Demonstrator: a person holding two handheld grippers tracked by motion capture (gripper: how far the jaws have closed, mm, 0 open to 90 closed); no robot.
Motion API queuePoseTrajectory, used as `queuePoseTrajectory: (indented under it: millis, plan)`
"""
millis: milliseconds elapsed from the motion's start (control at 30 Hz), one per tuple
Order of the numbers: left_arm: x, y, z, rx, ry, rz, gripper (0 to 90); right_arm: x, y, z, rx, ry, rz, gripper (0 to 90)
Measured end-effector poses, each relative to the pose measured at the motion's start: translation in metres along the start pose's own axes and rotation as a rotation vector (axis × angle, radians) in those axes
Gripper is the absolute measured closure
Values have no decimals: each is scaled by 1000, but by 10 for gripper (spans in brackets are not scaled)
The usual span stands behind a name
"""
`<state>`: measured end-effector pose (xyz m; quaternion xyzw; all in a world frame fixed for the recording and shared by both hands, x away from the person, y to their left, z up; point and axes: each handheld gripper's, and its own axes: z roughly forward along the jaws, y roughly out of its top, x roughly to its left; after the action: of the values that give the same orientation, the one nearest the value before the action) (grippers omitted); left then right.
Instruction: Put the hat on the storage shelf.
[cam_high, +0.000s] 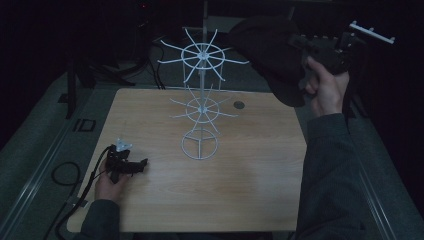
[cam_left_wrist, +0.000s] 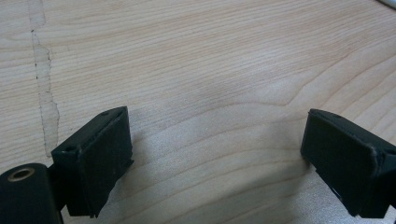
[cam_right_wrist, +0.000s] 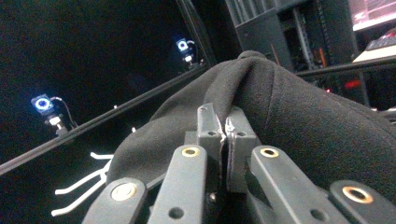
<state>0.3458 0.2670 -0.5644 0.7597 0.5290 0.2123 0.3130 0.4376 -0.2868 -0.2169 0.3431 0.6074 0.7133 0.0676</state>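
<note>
Black cloth (cam_right_wrist: 299, 121): cut off at right edge; pinched fold hidden between the jaws.
Rack (cam_right_wrist: 84, 186): mostly hidden behind cloth.

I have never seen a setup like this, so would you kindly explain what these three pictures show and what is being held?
A person sits at a wooden table holding a hand-operated gripper in each hand; there is no robot arm. The high view looks down from above. The other two pictures come from cameras riding on the grippers, looking along their black jaws. On the table stands a white wire rack with spoked tiers. The left gripper rests low over the bare wood, jaws wide apart and holding nothing. The right gripper is raised beyond the table's far right corner, jaws shut on a dark cloth, which hangs near the rack's top tier.
</note>
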Motion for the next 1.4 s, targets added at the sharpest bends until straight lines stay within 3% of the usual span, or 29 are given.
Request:
queuePoseTrajectory:
  millis: [433, 933, 1100, 1400]
  plan:
    - [0, 0, 0, 2, -1, 2, 96, -20, -34, 9, 51, 12, 43, 870]
    - [0, 0, 0, 1, -1, 1, 96, -31, -64, 24, 137, 27, 57, 847]
    - [0, 0, 0, 2, -1, 2, 96, -32, -70, 27, 151, 48, 64, 812]
    - [0, 0, 0, 1, -1, 2, 96, -35, -73, 24, 151, 78, 79, 662]
